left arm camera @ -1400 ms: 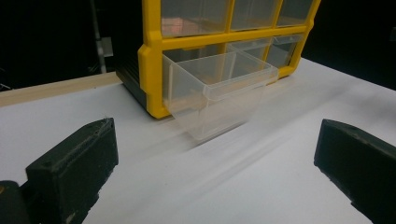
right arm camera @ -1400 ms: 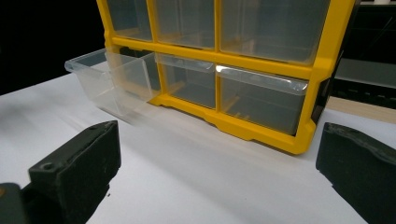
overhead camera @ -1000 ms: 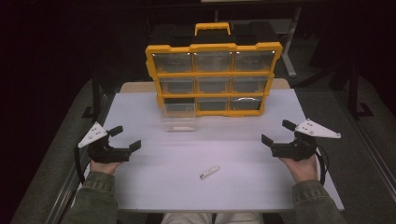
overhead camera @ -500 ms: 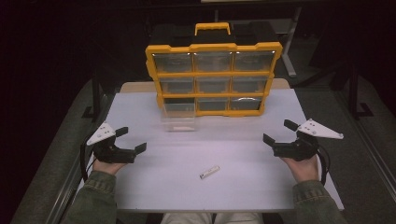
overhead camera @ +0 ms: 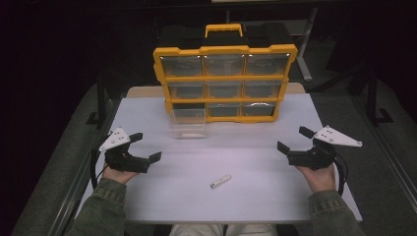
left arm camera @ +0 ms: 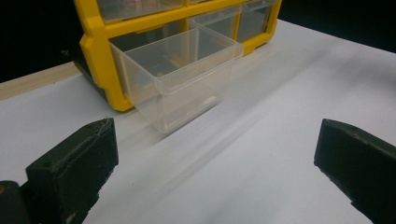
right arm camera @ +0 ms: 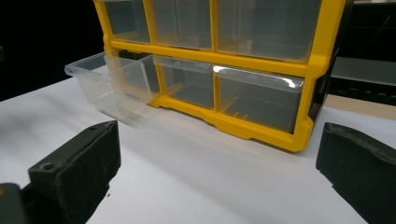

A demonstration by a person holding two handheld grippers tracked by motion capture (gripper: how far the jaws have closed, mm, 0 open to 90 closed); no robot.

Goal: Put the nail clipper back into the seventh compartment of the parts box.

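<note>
The left hand-held gripper (overhead camera: 145,146) has edged inward toward the clear drawer (overhead camera: 187,125).

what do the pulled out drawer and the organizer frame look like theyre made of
The pulled-out drawer looks like clear, glossy plastic: the table and frame show through its thin walls. The organizer frame looks like opaque yellow moulded plastic with a smooth, slightly shiny finish and rounded edges. Neither can be confirmed beyond looks.

Olive sleeves (overhead camera: 101,209), black hand-held grippers (overhead camera: 139,149)
</note>
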